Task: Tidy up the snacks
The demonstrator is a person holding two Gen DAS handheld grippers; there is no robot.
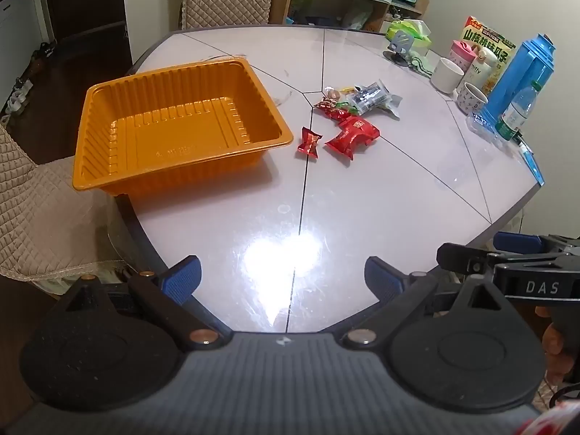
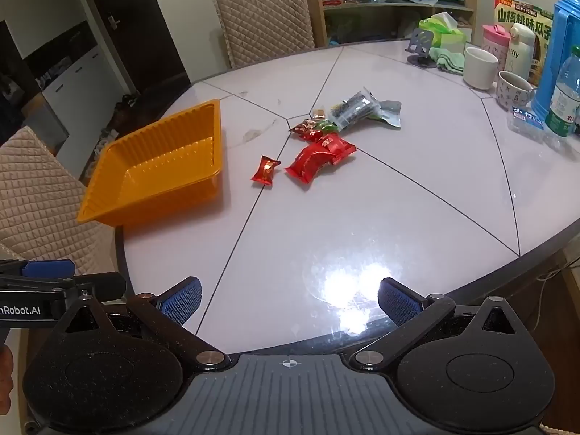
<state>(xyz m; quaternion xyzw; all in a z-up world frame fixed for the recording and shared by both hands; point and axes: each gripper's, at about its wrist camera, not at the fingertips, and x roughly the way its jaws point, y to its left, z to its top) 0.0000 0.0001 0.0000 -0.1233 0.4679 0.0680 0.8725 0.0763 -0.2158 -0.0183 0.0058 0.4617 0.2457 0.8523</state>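
Observation:
An empty orange plastic tray (image 1: 108, 166) (image 2: 108, 203) sits at the table's left edge. To its right lies a pile of snacks: a small red candy (image 1: 309, 142) (image 2: 265, 169), a larger red packet (image 1: 353, 135) (image 2: 319, 157), several small wrapped sweets (image 1: 331, 106) (image 2: 311, 127) and a clear packet with dark contents (image 1: 373, 98) (image 2: 359, 108). My left gripper (image 1: 282, 279) is open and empty above the table's near edge. My right gripper (image 2: 290, 302) is open and empty too, just right of the left one; it shows in the left wrist view (image 1: 471, 253).
The round white table (image 1: 380, 199) (image 2: 398, 217) bears cups (image 2: 480, 67), a blue jug (image 1: 522, 72), a water bottle (image 2: 563, 98), a snack box (image 2: 522, 18) and tissues (image 2: 442, 30) at the far right. Quilted chairs (image 2: 268, 18) (image 1: 29, 217) stand at back and left.

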